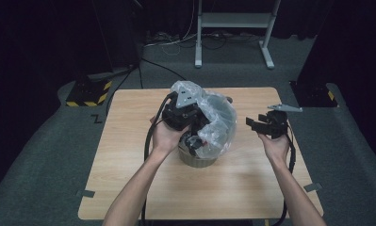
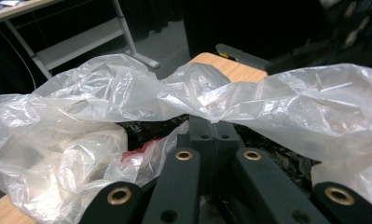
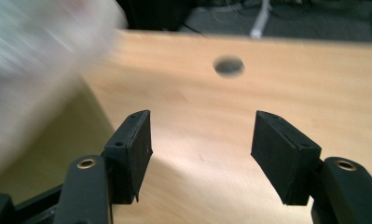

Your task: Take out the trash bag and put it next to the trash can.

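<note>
Setting: dark room, grey floor, one wooden table [image 1: 129, 188] with a metal stand beyond its far edge
Work in hand: fitting or pulling a clear plastic bag [image 1: 214, 120] at a small round bin [image 1: 197, 161]
Bag position: centre of the table, draped over the bin, crumpled, mouth bunched up and to the far side
Left gripper [image 1: 191, 141]: at the bag's left near side, jaws closed tight on a fold of the bag [image 2: 211, 105]; in the left gripper view the film spreads to both sides of the pinch
Right gripper [image 1: 257, 125]: right of the bag, apart from it, jaws standing wide with nothing between them; bare table [image 3: 207, 121] under the pads
Key relation: bag lies to the left of the right gripper's open jaws; its free edge, by judgement, is what that gripper would go for
Nearer hand: left, already on the bag
Count: bag 1, bin 1, grippers 2, table 1; red item [image 2: 139, 150] inside the bag 1, kind unclear
</note>
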`<state>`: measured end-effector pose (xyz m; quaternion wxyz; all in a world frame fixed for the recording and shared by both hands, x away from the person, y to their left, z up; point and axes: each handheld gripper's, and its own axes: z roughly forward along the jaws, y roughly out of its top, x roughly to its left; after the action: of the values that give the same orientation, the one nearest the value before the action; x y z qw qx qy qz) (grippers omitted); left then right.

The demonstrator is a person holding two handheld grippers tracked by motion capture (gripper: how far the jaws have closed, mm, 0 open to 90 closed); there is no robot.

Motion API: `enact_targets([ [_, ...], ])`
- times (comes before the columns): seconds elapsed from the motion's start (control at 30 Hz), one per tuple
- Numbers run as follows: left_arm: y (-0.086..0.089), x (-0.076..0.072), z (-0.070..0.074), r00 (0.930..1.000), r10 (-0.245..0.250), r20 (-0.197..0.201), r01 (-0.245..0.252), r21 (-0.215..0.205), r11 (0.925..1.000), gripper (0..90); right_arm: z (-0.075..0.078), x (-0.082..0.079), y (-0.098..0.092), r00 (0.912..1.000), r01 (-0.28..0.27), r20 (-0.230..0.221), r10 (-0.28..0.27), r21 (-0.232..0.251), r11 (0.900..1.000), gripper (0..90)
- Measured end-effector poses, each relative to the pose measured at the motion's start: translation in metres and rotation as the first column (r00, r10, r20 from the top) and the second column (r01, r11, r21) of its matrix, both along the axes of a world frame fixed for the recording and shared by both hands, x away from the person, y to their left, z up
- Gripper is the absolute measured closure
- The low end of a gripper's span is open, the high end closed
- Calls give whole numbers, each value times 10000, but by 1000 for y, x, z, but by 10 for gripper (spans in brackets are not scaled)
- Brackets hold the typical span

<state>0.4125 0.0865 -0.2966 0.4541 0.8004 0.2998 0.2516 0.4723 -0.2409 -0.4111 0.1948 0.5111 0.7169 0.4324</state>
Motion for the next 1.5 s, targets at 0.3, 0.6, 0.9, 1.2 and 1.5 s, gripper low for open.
enact_targets([
  [0.3,7,-4,9,10000,-90,39,92,-620,9980,900,-68,0,-12,9914,961,-744,-1075,-1427,9851,368],
  [0.6,12,-6,12,9995,-290,-96,277,-1146,9930,900,-94,-1,-17,9835,1572,-601,-1709,-1861,9699,350],
  [0.9,7,-4,12,9988,-373,-318,336,-1093,9934,900,-112,0,-19,9786,1862,-465,-2003,-2135,9590,333],
  [1.2,-1,-4,19,9971,-602,-463,541,-1234,9909,900,-112,1,-19,9791,1818,-502,-1970,-2167,9592,293],
  [1.5,9,-3,22,9963,-539,-676,433,-1496,9878,900,-112,1,-19,9791,1819,-509,-1972,-2161,9593,293],
])
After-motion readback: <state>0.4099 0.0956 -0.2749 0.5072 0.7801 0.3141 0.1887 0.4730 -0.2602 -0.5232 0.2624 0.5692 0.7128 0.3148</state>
